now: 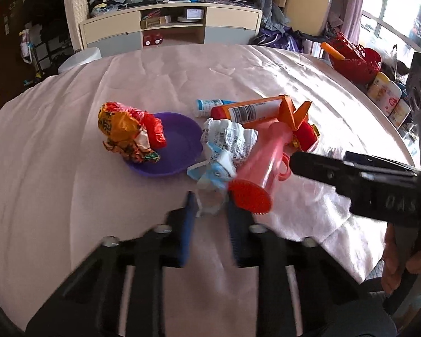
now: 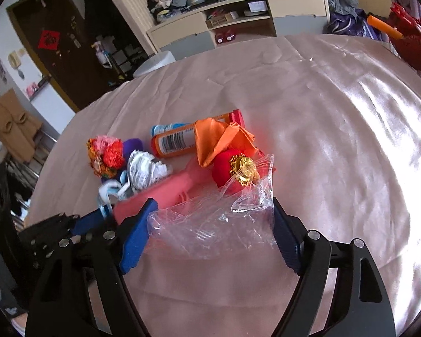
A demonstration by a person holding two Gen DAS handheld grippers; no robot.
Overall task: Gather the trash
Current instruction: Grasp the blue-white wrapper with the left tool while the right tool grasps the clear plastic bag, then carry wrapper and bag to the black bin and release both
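Left wrist view, lower centre: the left gripper point(image 1: 209, 205) is motion-blurred. Its blue fingers point(image 1: 188, 224) stand a narrow gap apart, with a small crumpled clear wrapper point(image 1: 209, 200) between the tips. Blur prevents confirming whether the pads press on it.

Right wrist view, lower centre: the right gripper point(image 2: 212, 213) has its blue fingers point(image 2: 136, 238) spread wide. A clear plastic bag point(image 2: 210, 224) lies between them, spanning almost the full gap and touching or nearly touching both pads. Firm contact cannot be confirmed. In the left wrist view, the right gripper enters from the right edge as a dark, partly cut-off body.

The pink-covered tabletop point(image 2: 336, 140) carries a cluster of items at mid-frame:
- A pink brush point(image 1: 262, 157) with a red bristled head lies just beyond the left fingers; the bag hides part of it in the right wrist view.
- A crumpled white printed wrapper point(image 1: 228, 140) with blue-white packaging touches the brush.
- A red ornament with a gold clasp point(image 2: 240, 168) sits behind the bag, partly veiled by it.
- An orange tube point(image 1: 247, 111) with a barcode lies beyond, with folded orange paper point(image 2: 216, 137) over one end.
- A blue-white tube point(image 1: 210, 105) is largely hidden behind it.
- A purple plate point(image 1: 179, 137), left of centre, holds a crumpled red-orange foil wrapper point(image 1: 129, 132) on its rim.

Upper frame: a cabinet point(image 1: 171, 28) piled with clothes.
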